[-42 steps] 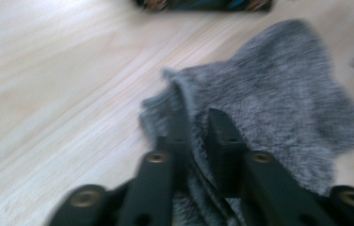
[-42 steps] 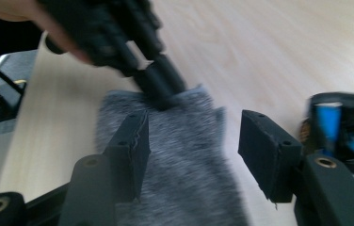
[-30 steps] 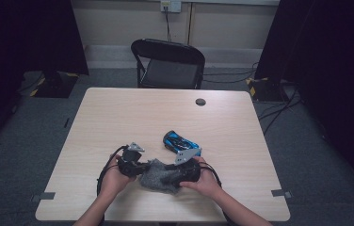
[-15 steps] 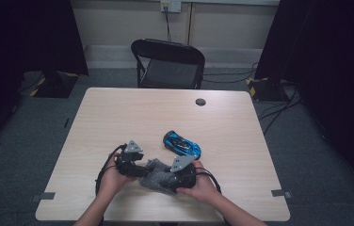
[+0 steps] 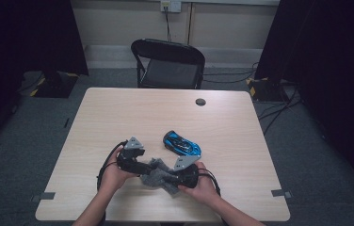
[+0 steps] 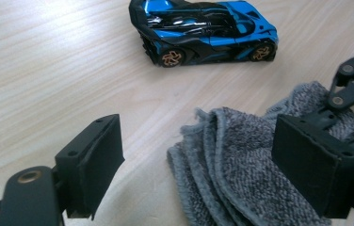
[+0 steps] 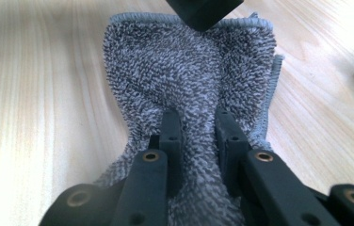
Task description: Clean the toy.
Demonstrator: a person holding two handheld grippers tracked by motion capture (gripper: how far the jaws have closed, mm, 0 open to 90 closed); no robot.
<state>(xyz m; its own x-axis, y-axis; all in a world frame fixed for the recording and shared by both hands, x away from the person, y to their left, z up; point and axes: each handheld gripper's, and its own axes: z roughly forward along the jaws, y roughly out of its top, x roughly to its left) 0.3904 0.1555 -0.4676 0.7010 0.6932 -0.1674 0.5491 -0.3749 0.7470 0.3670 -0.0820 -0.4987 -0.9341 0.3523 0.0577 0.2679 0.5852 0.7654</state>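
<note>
A folded grey towel [image 5: 158, 177] lies near the table's front edge, between my two grippers. My right gripper [image 7: 197, 120] is shut on a raised fold of the towel [image 7: 189, 66]; in the high view it [image 5: 169, 178] reaches in from the right. My left gripper [image 6: 203, 162] stands open, its jaws wide apart, with the towel's layered edge [image 6: 234, 160] between them and untouched. In the high view it [image 5: 146, 167] sits at the towel's left end. A blue and black toy car [image 5: 182, 143] stands just behind the towel [image 6: 203, 28].
The light wooden table [image 5: 132, 113] carries a small black round object [image 5: 200, 101] near its far edge. A black folding chair [image 5: 168, 63] stands behind the table. Cables run over the floor at the right.
The right hand has rolled and shifted slightly left with the towel, bunching it toward the left gripper. The car and the left hand have stayed put.
</note>
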